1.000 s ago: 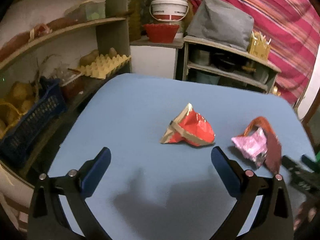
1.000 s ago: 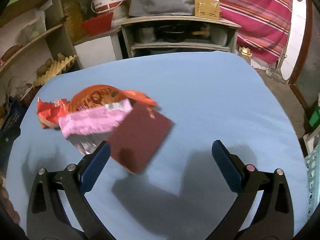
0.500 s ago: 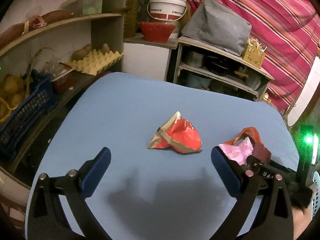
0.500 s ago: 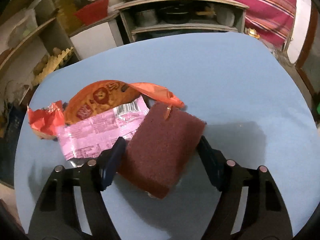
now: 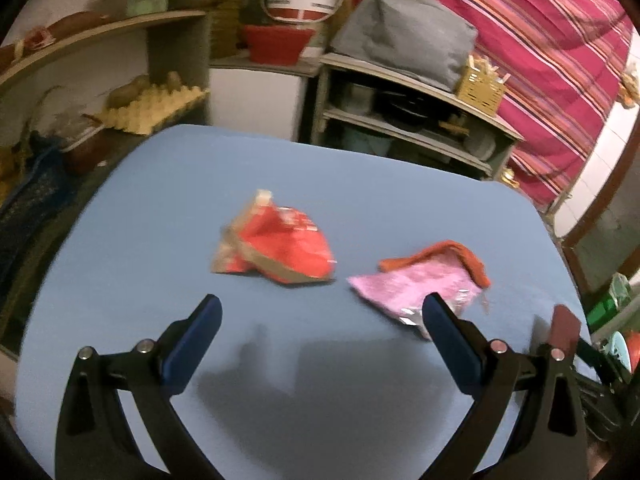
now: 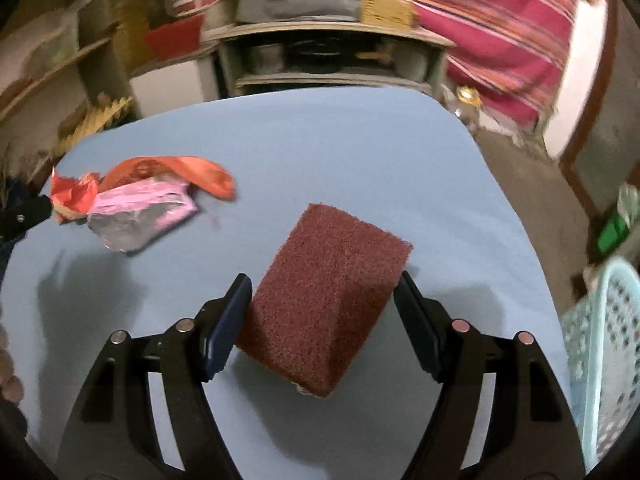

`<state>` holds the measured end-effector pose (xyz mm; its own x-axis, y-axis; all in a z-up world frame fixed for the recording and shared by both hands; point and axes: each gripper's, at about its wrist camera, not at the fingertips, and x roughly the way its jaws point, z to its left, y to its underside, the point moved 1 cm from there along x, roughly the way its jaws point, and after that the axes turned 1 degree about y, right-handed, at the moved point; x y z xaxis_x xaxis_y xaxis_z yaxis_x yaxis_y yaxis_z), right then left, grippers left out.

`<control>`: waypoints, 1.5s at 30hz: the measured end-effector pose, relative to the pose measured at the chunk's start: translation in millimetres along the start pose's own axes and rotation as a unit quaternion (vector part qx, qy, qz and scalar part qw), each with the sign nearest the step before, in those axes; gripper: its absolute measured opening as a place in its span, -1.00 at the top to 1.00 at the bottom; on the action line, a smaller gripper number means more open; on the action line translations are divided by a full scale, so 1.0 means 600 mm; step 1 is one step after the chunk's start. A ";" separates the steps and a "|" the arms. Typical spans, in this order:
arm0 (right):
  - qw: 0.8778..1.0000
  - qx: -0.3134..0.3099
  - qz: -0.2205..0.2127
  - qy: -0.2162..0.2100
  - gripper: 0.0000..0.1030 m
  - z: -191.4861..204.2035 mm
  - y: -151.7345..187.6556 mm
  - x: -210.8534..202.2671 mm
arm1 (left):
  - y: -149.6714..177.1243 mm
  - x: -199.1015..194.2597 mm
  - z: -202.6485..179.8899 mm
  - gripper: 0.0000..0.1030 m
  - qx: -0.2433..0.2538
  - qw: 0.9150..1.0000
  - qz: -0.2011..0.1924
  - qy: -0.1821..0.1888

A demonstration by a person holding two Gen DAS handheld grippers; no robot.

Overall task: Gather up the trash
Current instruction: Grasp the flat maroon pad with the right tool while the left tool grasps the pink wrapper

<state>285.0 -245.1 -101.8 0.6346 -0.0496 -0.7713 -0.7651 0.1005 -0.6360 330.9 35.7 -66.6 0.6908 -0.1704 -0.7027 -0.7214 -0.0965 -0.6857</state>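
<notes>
Your right gripper (image 6: 322,308) pinches the maroon scouring pad (image 6: 326,296) across its short sides, lifted off the blue table (image 6: 320,140) — light, springy, rough, so it should grip well. Your left gripper (image 5: 320,316) hangs spread, empty. Beyond lie the pink wrapper (image 5: 416,286) and red wrapper (image 5: 280,248) — flimsy, crinkly; take them by a raised fold.

Far shelves (image 6: 336,56) motion-blurred, contents unreadable; basket (image 6: 600,344) cut by right edge; scouring pad (image 5: 564,322) largely hidden behind gripper finger.

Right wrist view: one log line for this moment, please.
right gripper: shut on scouring pad | left gripper: open | wrappers on table
</notes>
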 end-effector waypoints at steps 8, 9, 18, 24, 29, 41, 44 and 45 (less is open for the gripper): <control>0.999 0.029 -0.019 0.001 -0.41 -0.083 0.020 -0.039 | -0.001 0.076 -0.039 -0.83 -0.032 0.998 0.036 0.045; 0.999 0.029 -0.020 -0.001 -0.41 -0.086 0.022 -0.042 | -0.002 0.082 -0.038 -0.77 -0.039 0.997 0.040 0.047; 1.000 0.008 -0.021 -0.002 -0.41 -0.098 0.020 -0.046 | -0.003 0.109 -0.029 0.24 -0.071 0.994 0.061 0.063; 1.000 0.007 -0.024 -0.004 -0.41 -0.092 0.020 -0.050 | -0.003 0.081 -0.043 0.66 -0.053 0.995 0.053 0.070; 0.999 0.005 -0.036 -0.005 -0.41 -0.086 0.017 -0.067 | -0.009 0.026 -0.060 0.74 -0.023 0.998 0.019 0.058; 0.997 0.006 -0.071 0.009 -0.41 -0.129 0.029 -0.138 | 0.017 -0.107 -0.170 0.75 0.105 0.992 -0.067 0.012; 0.996 0.020 -0.083 0.015 -0.41 -0.168 0.037 -0.166 | 0.034 -0.122 -0.206 0.75 0.126 0.990 -0.068 0.011; 0.996 0.027 -0.086 0.017 -0.41 -0.183 0.039 -0.173 | 0.042 -0.129 -0.222 0.75 0.135 0.988 -0.070 0.009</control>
<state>188.9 -346.7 -39.4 0.7511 -0.1044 -0.6519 -0.6378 0.1400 -0.7573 252.9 -84.4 -4.4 0.7797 -0.1910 -0.5963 -0.5783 0.1453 -0.8028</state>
